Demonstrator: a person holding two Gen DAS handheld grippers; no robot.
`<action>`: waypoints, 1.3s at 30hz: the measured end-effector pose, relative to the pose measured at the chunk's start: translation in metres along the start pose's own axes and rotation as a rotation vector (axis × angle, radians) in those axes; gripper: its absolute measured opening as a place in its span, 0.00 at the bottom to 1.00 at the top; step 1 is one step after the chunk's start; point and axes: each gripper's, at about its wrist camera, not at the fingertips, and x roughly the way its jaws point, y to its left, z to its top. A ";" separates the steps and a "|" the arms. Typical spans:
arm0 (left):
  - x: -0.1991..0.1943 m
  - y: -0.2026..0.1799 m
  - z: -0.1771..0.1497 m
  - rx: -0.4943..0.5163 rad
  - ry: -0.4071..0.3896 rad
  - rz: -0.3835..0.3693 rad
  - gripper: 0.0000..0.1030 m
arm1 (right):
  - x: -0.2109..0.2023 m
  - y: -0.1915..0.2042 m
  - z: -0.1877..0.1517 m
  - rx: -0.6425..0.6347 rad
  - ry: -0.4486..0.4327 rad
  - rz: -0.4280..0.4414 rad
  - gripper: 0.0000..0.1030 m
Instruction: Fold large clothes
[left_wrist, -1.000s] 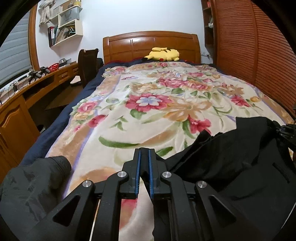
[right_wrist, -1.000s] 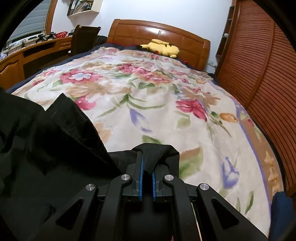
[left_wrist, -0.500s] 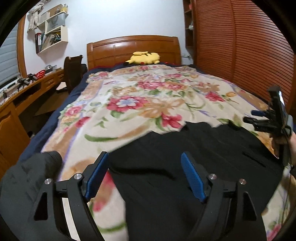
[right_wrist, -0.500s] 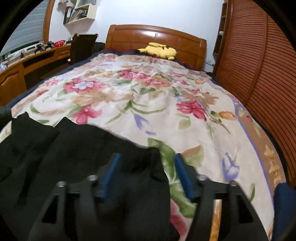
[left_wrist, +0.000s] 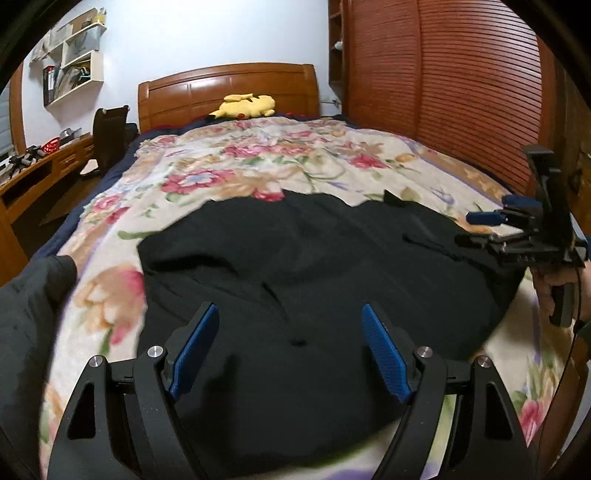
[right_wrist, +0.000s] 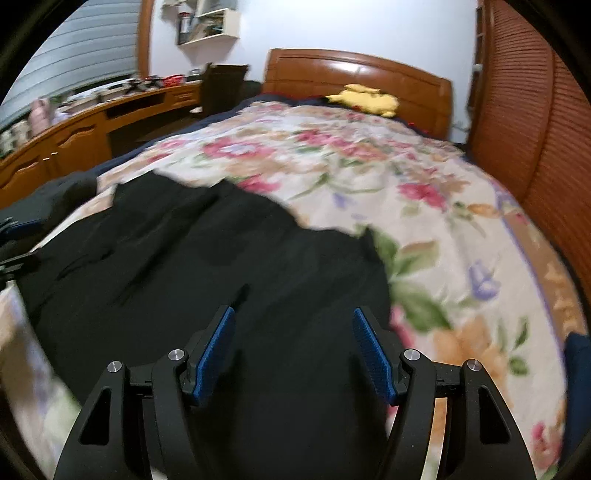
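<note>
Floral bedspread (left_wrist: 229, 177) bears black garment (left_wrist: 295, 266) lying crosswise; both hand-held grippers (left_wrist: 288, 347) (right_wrist: 291, 347) spread, empty.

We see our right gripper (right_wrist: 293, 345), blue pads spread wide, above a black garment (right_wrist: 192, 266) lying on the floral blanket (right_wrist: 424, 206).
</note>
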 end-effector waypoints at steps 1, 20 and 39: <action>0.000 -0.004 -0.002 -0.004 0.003 -0.010 0.78 | -0.002 0.002 -0.006 -0.004 0.004 0.008 0.66; 0.007 -0.017 -0.040 -0.003 0.013 -0.023 0.78 | 0.001 0.050 -0.042 -0.035 -0.010 0.048 0.66; 0.014 -0.017 -0.045 0.011 0.016 -0.019 0.79 | -0.046 0.019 -0.050 0.045 -0.011 -0.150 0.66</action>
